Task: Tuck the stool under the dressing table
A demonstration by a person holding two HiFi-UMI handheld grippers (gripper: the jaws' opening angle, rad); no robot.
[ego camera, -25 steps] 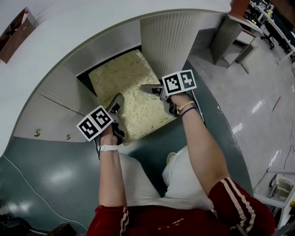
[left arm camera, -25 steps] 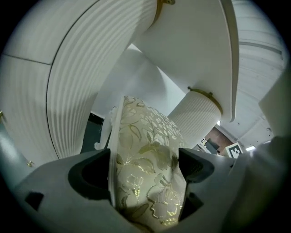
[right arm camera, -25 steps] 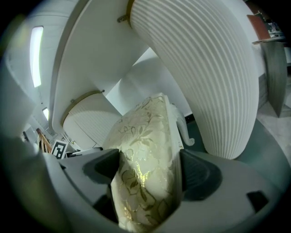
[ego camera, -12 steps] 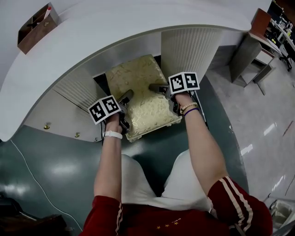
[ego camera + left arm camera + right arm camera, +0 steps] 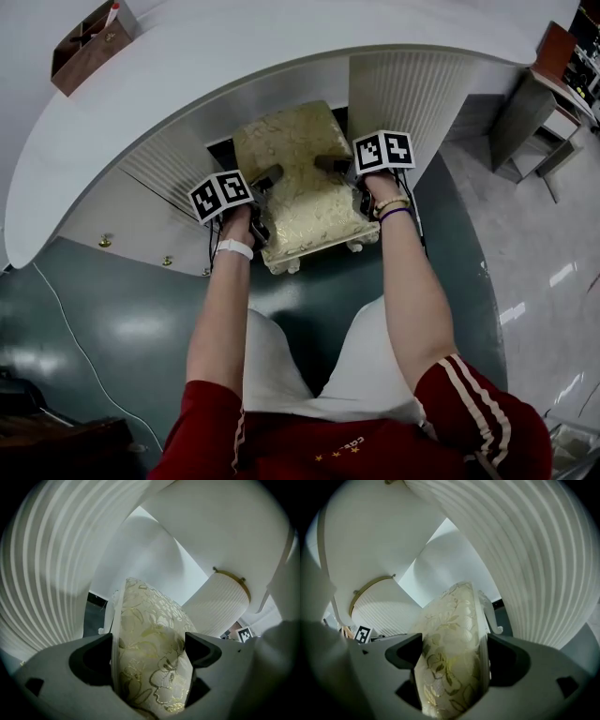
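Observation:
The stool (image 5: 302,187) has a cream cushion with a gold floral pattern and white legs. It stands in the knee gap of the white curved dressing table (image 5: 281,42), its far half under the top. My left gripper (image 5: 265,178) is shut on the stool's left edge, and my right gripper (image 5: 328,165) is shut on its right edge. In the left gripper view the cushion (image 5: 145,616) fills the space between the jaws of the left gripper (image 5: 149,651). The right gripper view shows the same: the cushion (image 5: 452,620) is clamped in the right gripper (image 5: 454,656).
Fluted white pedestals flank the gap, one on the left (image 5: 169,164) and one on the right (image 5: 405,89). A drawer front with gold knobs (image 5: 103,241) sits at the left. A brown box (image 5: 86,45) rests on the tabletop. A cable (image 5: 66,309) trails over the dark floor.
Both grippers have pushed forward with the stool in their grip. The stool has slid deeper into the gap, so less of its cushion shows in front of the table.

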